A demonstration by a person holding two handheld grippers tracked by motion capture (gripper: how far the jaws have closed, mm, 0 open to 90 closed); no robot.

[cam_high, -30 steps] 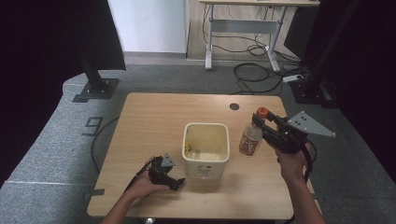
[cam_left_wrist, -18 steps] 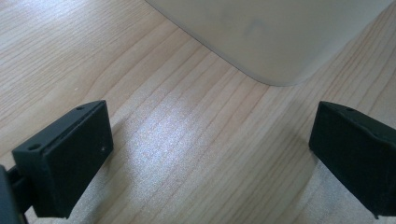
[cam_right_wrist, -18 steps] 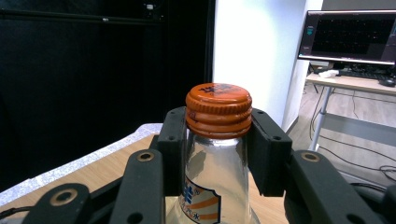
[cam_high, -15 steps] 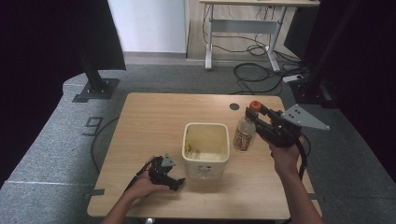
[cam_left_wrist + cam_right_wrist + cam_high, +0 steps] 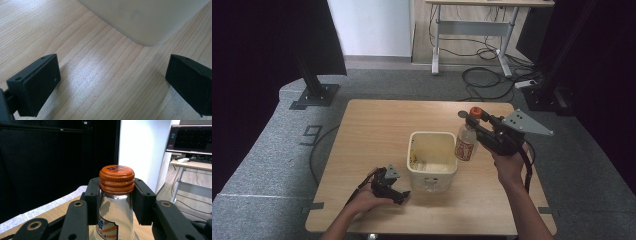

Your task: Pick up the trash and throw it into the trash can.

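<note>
A clear glass bottle (image 5: 466, 144) with an orange cap (image 5: 116, 178) and a red label hangs just right of a cream square bin (image 5: 432, 159). My right gripper (image 5: 473, 122) is shut on the bottle's neck, its jaws pressing both sides just under the cap (image 5: 475, 112). In the right gripper view the bottle (image 5: 115, 220) stands upright between the jaws. My left gripper (image 5: 398, 194) rests on the table near the bin's front left corner, open with nothing between its jaws. The bin's rounded wall (image 5: 150, 20) sits just beyond them in the left gripper view.
The wooden table (image 5: 377, 130) has bare room at the back and left. The bin holds pale crumbs on its floor. A desk with a monitor (image 5: 191, 138) stands beyond the table. Cables (image 5: 484, 77) lie on the grey floor behind.
My right gripper has carried the bottle leftward and up, from the table's right side to right beside the bin. The left gripper has stayed put.
</note>
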